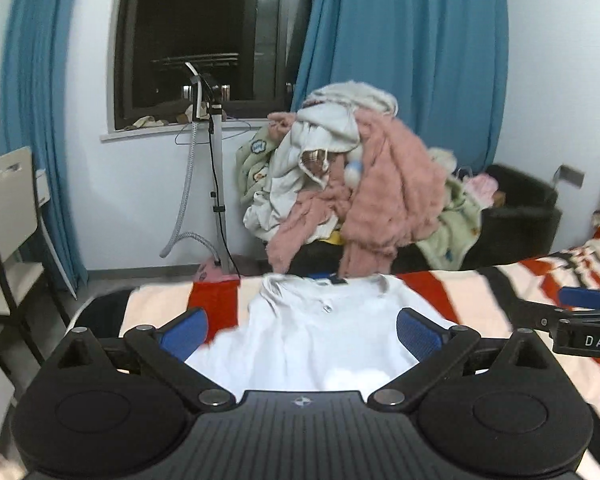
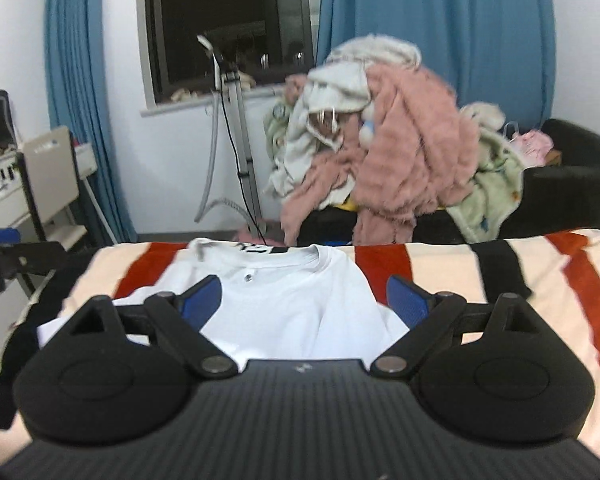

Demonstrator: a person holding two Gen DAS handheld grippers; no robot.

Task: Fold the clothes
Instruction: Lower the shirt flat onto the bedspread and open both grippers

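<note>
A white T-shirt (image 1: pixel 312 336) (image 2: pixel 296 304) lies on the striped bed cover, collar toward the far edge, with a small tag near the neckline. My left gripper (image 1: pixel 302 330) hovers over the shirt's body, open, its blue pads spread wide with nothing between them. My right gripper (image 2: pixel 304 300) is likewise open above the shirt near the collar. The right gripper (image 1: pixel 580 316) also shows at the right edge of the left wrist view, and the left gripper (image 2: pixel 4 260) shows at the left edge of the right wrist view.
The red, black and cream striped blanket (image 1: pixel 480 300) (image 2: pixel 480 272) covers the bed. Beyond it a dark sofa (image 1: pixel 516 216) holds a heap of pink and white clothes (image 1: pixel 360 184) (image 2: pixel 384 148). A garment steamer stand (image 1: pixel 216 176) and a chair (image 1: pixel 12 220) stand at the left.
</note>
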